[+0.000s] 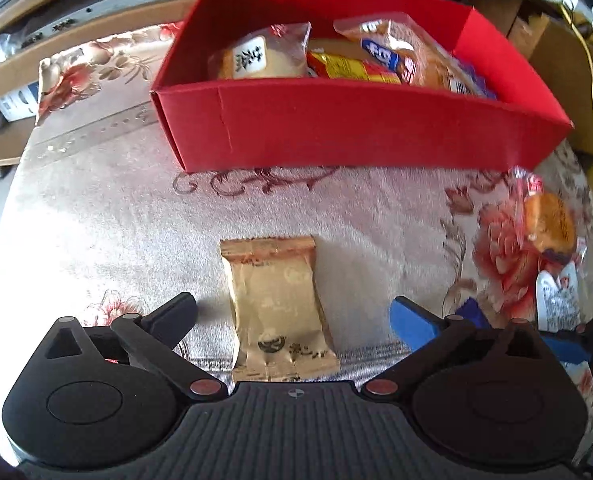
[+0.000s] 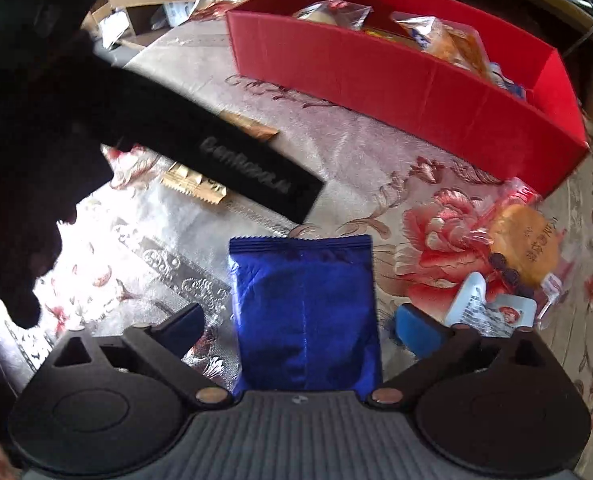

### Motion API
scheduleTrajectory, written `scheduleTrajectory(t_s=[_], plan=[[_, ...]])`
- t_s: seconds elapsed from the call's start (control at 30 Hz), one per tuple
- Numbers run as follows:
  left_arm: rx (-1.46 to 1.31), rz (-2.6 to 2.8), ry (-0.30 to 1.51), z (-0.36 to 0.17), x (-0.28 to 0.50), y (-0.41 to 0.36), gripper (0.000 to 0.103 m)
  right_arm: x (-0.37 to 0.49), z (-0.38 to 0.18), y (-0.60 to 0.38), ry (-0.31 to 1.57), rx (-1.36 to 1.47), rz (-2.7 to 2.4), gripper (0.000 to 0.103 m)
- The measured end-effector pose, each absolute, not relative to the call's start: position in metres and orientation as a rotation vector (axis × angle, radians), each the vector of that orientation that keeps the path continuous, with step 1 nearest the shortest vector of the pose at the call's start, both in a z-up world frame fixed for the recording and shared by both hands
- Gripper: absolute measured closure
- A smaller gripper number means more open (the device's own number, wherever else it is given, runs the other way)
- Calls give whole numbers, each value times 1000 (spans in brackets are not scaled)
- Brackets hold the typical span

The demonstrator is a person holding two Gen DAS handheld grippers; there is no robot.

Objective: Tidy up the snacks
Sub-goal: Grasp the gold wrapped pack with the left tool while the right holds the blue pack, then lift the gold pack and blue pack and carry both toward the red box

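So three snacks sat loose on the surface (image 1: 96, 216): one gold packet (image 1: 276, 308) between the left gripper's (image 1: 292, 316) wide-apart jaws, one blue packet (image 2: 302, 312) between the right gripper's (image 2: 298, 320) parted jaws, one clear-wrapped pastry (image 2: 524, 244) off right. One red box (image 1: 356, 128) beyond held at least three more.

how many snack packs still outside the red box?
3: gold packet between the left gripper's open jaws, blue packet between the right gripper's, clear-wrapped cake on the cloth to the right. Others may lie out of view.
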State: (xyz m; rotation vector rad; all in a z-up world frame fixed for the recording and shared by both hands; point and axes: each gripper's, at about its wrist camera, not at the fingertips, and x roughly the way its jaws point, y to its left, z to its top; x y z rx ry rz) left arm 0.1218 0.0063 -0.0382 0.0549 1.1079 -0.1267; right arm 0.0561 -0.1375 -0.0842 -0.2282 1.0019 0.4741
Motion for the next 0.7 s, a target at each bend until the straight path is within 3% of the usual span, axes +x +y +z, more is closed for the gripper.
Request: scheduleTrajectory(t_s=[0.03,0.1,0.33,0.43,0.6,0.7], plan=[[58,-124,1098,-39,121,5,0,55,-82,-139,995,-243,450,28],[95,-108,1087,-43,122,0,0,53,-78,-143,990,-249,436,38],[96,-94,1117,-42,125,-2,1,45,-70,-152,999,-222,431,49],[119,-114,1110,-37,114,-3,13,43,-66,-160,987,-206,436,50],[78,-78,1108,-30,108,4,45,37,-55,-169,967,-170,435,50],[77,-81,1116,-27,108,1,51,35,-50,-175,954,-144,432,50]])
